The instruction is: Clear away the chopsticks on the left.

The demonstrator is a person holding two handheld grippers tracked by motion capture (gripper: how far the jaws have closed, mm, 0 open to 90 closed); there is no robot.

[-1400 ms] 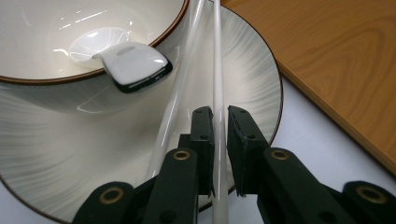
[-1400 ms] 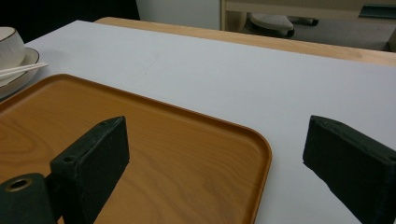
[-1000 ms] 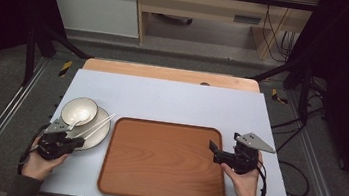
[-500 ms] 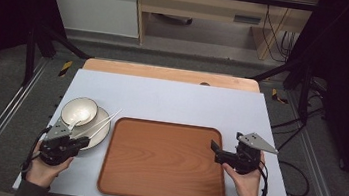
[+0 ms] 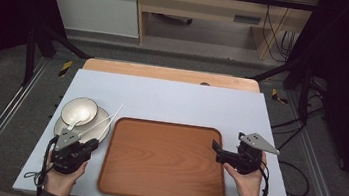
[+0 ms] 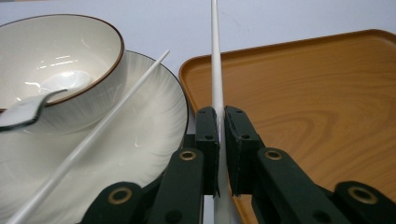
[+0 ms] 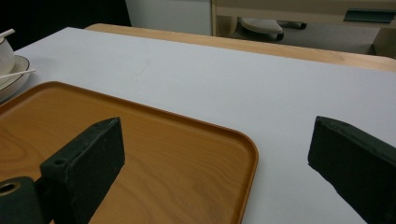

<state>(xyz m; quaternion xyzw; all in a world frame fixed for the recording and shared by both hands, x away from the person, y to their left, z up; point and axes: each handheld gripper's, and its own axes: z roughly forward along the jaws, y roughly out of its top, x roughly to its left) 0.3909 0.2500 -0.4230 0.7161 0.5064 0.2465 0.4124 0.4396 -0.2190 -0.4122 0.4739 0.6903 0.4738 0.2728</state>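
- Chopstick [image 6: 215, 70] clamped between the left gripper [image 6: 221, 135] fingers, slanting over the plate's [image 5: 100, 130] rim near the worktop's [image 5: 172, 98] left edge.
- Second chopstick [image 6: 93, 140] lies across the plate beside the bowl [image 5: 79, 110].
- Wooden tray [image 5: 165, 160] sits at the front edge.
- Right gripper [image 5: 216, 151] fingers spread wide at the tray's right rim.
- Grey floor, dark frame around.

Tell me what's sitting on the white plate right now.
On the plate stands a bowl with a spoon inside; one chopstick lies across the plate. The plate's surface under the bowl is hidden.
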